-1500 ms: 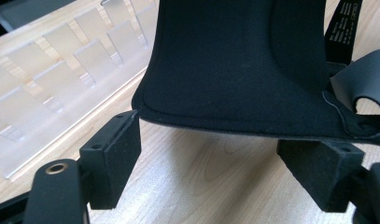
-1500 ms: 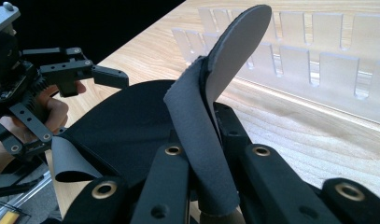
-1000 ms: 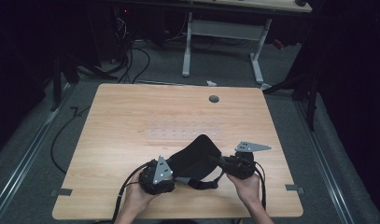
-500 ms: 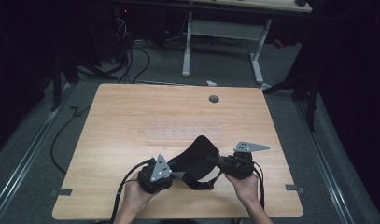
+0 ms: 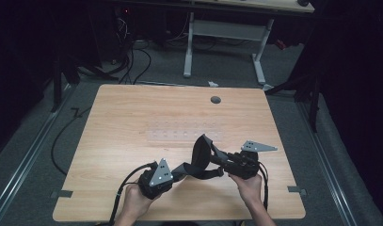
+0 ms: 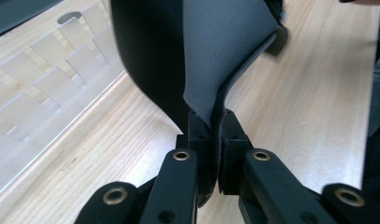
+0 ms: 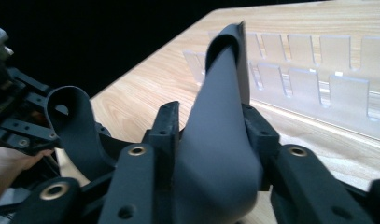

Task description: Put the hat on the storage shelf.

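We see the black sheet held up over the near part of the table, and it now stands more upright and folded than a second ago, when it lay flatter between the two tools. The left gripper is clamped on one edge of the sheet; the right gripper has its jaws pressed against a curled fold of it. Both have shifted slightly. A clear slotted tray lies just beyond, its slots bare.

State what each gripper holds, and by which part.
Both hold one black flexible sheet: left gripper pinches a corner, right gripper clamps a bunched edge.
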Tool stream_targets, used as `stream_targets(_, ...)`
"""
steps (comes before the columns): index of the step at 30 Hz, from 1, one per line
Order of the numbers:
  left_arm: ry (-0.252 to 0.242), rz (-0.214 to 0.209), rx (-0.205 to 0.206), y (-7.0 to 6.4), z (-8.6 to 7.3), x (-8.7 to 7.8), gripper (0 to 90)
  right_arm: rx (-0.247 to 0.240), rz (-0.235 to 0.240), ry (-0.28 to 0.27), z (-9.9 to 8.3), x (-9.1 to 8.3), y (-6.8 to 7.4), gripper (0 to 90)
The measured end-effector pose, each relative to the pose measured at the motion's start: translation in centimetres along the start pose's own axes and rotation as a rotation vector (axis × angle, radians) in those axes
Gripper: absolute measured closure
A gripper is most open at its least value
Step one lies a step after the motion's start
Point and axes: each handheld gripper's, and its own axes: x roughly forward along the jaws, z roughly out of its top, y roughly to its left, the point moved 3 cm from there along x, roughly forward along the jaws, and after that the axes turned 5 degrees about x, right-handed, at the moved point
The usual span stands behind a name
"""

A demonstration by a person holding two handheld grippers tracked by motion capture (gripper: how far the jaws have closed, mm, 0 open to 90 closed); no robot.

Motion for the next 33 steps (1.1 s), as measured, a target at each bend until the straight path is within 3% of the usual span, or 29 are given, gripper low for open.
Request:
stream_targets(6,-0.029,0.02,-0.046,0.7,0.6,-0.7,86.7,0.005,-0.025,-0.003,-0.3,-0.7,-0.5,54.2)
stream_targets(9,-0.048,0.019,-0.067,0.9,0.9,-1.2,86.7,-0.021,-0.101,0.025,-1.1,-0.7,-1.4,50.1)
stream_targets(10,-0.048,0.019,-0.067,0.9,0.9,-1.2,86.7,-0.021,-0.101,0.025,-1.1,-0.7,-1.4,50.1)
stream_targets(12,-0.06,0.013,-0.083,1.0,1.2,-1.6,86.7,-0.04,-0.176,0.065,-2.0,-0.4,-2.4,47.4)
stream_targets(15,-0.076,0.017,-0.107,1.3,1.5,-1.9,86.7,-0.044,-0.217,0.088,-2.7,-0.2,-3.0,45.7)
stream_targets(17,-0.088,0.021,-0.119,1.6,1.7,-2.2,86.7,-0.058,-0.294,0.129,-3.7,0.0,-4.2,44.2)
stream_targets(20,-0.101,0.024,-0.134,1.9,2.0,-2.5,86.7,-0.057,-0.354,0.163,-4.5,0.2,-5.1,43.0)
stream_targets(21,-0.101,0.024,-0.134,1.9,2.0,-2.5,86.7,-0.057,-0.354,0.163,-4.5,0.2,-5.1,43.0)
stream_targets(27,-0.124,0.035,-0.15,2.4,2.4,-2.9,86.7,-0.07,-0.46,0.193,-5.5,0.1,-6.5,40.3)
stream_targets(33,-0.137,0.058,-0.164,3.1,2.7,-3.1,86.6,-0.08,-0.511,0.209,-6.0,0.2,-7.1,37.9)
